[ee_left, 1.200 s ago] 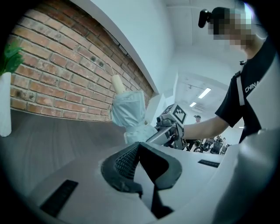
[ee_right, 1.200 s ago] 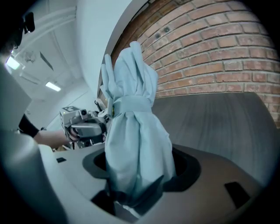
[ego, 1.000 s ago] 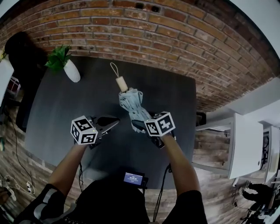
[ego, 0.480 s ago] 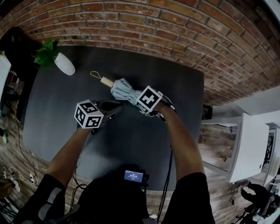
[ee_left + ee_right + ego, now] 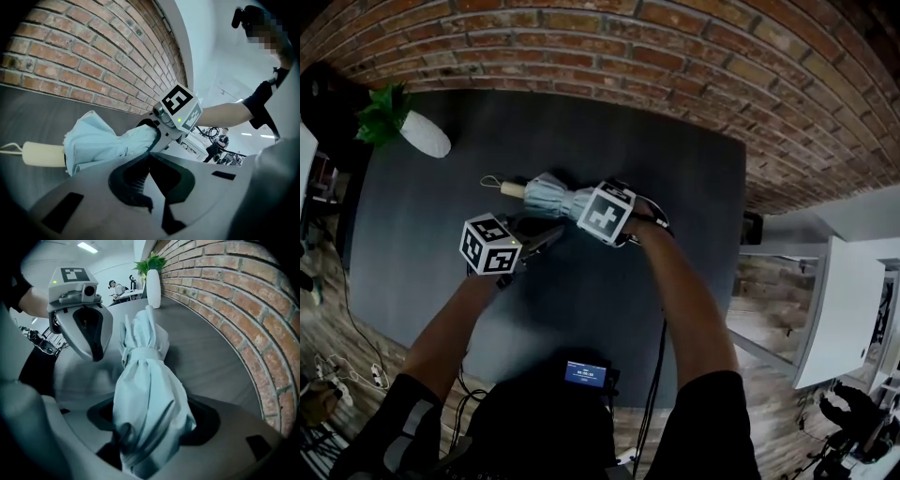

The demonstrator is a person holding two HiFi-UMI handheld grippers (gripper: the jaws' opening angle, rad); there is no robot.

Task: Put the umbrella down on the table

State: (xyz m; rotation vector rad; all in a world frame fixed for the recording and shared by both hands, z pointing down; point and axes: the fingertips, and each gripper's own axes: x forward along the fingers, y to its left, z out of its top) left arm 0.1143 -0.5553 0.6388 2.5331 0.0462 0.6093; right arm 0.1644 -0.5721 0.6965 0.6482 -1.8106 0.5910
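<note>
Head view has the folded pale-blue umbrella point(image 5: 551, 197) lying level, low over the dark table point(image 5: 694, 169), its cream handle point(image 5: 512, 189) and cord loop pointing left. My right gripper point(image 5: 150, 427) is closed round the bunched fabric below the strap, and its jaws have just eased slightly wider with the cloth between them. My left gripper point(image 5: 150, 157) waits just beside the umbrella, jaws together on nothing. A brick wall point(image 5: 628, 56) runs along the table's far edge, a plant in a white vase point(image 5: 412, 131) stands at the far left corner, and white furniture point(image 5: 834, 309) sits off to the right. My marker cube hides the umbrella's other end. I cannot tell whether the umbrella touches the tabletop.
</note>
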